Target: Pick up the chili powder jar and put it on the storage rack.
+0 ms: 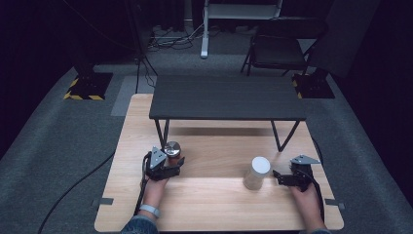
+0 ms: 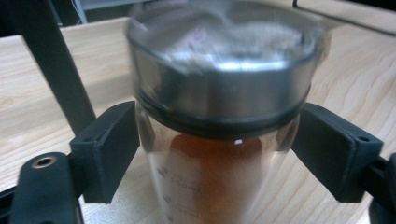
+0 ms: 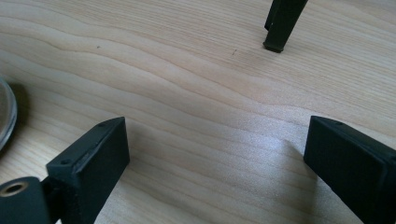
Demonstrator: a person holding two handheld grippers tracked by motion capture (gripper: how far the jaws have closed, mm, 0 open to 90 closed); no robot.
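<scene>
High view looking forward and down from above the near side, both gripper views close and low, all sharing the pale wooden tabletop point(image 1: 214, 195).

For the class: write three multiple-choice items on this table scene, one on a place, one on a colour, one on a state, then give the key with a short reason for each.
1. Where does the glass jar stand?
A. On the dark shelf
B. Between the jaws of the left hand-held gripper
C. Beside the folding chair

2. What colour is the cup?
A. White
B. Red
C. Green

3. How is the right hand-held gripper?
A. Shut on the cup
B. Shut on the jar
C. Open, with nothing between its jaws

Key: B, the left gripper view shows a jaw at each side of it; A, the high view shows it white; C, bare wooden table lies between the jaws.
</scene>
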